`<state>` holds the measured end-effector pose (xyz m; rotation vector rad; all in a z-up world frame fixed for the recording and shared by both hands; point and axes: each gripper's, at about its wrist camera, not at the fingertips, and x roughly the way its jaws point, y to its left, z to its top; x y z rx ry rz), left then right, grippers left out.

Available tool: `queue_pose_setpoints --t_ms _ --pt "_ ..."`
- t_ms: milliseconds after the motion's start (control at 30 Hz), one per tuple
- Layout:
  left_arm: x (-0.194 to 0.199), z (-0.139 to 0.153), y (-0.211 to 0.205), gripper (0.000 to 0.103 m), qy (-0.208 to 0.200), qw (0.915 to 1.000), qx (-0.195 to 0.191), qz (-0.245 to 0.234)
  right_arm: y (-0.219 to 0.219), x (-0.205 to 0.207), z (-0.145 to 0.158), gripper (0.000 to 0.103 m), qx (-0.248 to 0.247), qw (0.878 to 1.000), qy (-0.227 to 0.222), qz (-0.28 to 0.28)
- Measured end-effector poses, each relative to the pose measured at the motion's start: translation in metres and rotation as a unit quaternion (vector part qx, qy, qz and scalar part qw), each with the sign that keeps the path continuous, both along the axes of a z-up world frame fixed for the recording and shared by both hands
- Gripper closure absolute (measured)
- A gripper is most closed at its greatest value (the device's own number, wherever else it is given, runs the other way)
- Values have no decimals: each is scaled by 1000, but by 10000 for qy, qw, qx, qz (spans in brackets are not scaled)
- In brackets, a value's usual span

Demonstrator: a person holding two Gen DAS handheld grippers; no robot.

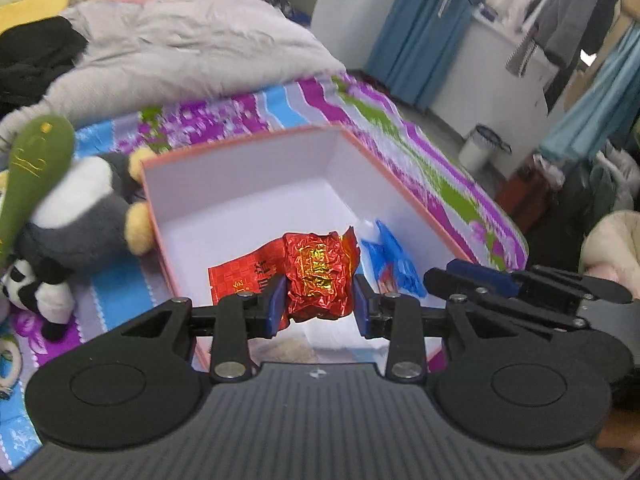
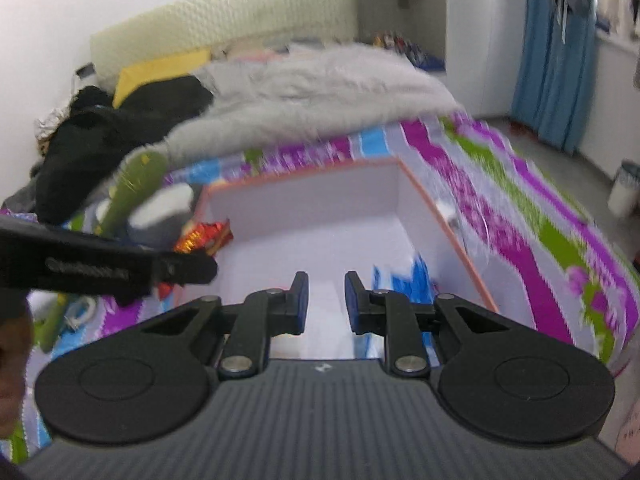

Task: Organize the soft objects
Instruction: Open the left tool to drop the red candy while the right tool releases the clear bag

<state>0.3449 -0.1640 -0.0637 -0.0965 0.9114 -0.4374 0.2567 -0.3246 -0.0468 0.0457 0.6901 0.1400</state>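
On the striped bedspread sits an open box — above it the left gripper clamps a red foil packet; the right gripper, over the box — narrowly parted, empty.

A grey fluffy blanket lies on the bed beside blue curtains and a white bin.

We see a bright room with soft daylight from the window side, at the right. Shadows are weak. The right wrist view is smeared by motion blur — the bedspread most of all. Both views bend strongly at the edges, and the red foil glares.
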Motion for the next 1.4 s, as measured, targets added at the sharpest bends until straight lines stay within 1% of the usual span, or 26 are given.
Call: queue_pose_setpoints --t_ms 133,300,367,400,433,533,667,833,933,1000,1100,1167,1333,1400 --pt "2 -15 -14 62 155 9996 197 -116 -13 -1 -25 80 126 9992 381 -64" --pt "6 -29 -19 62 380 9989 235 -120 -16 0 -44 79 165 9978 637 10" --pt "9 -32 -18 55 450 9986 250 -117 -18 -2 -45 79 178 9978 645 -4" --pt "8 -32 -18 47 463 9985 266 -129 -18 -2 -45 79 182 9978 636 -16" --pt "8 -32 -17 46 448 9985 284 -149 -19 -2 -45 79 205 9978 624 -29" --pt "4 -22 -13 46 290 9992 261 -117 -24 -4 -42 78 292 9977 602 -65" --pt "-7 -6 -2 46 78 9998 128 -95 -25 -6 -35 78 346 9983 471 -47" --pt "-34 18 9 46 -441 9989 116 -88 -16 -25 -16 78 330 9995 18 13" --pt "-56 31 18 46 -870 9960 173 -103 -9 -41 -4 78 393 9988 -281 33" --pt "-66 36 26 46 -1090 9938 228 -1 -4 -51 3 77 405 9981 -457 41" --pt "-81 42 41 46 -1282 9915 166 119 4 -67 10 77 394 9967 -708 -8" --pt "-93 46 51 46 -1367 9904 108 175 11 -74 12 77 427 9958 -809 58" --pt "-126 50 74 46 -1699 9846 176 378 26 -90 12 77 487 9941 -949 197" --pt "-138 49 82 46 -1769 9832 180 424 31 -96 10 77 521 9936 -978 239"
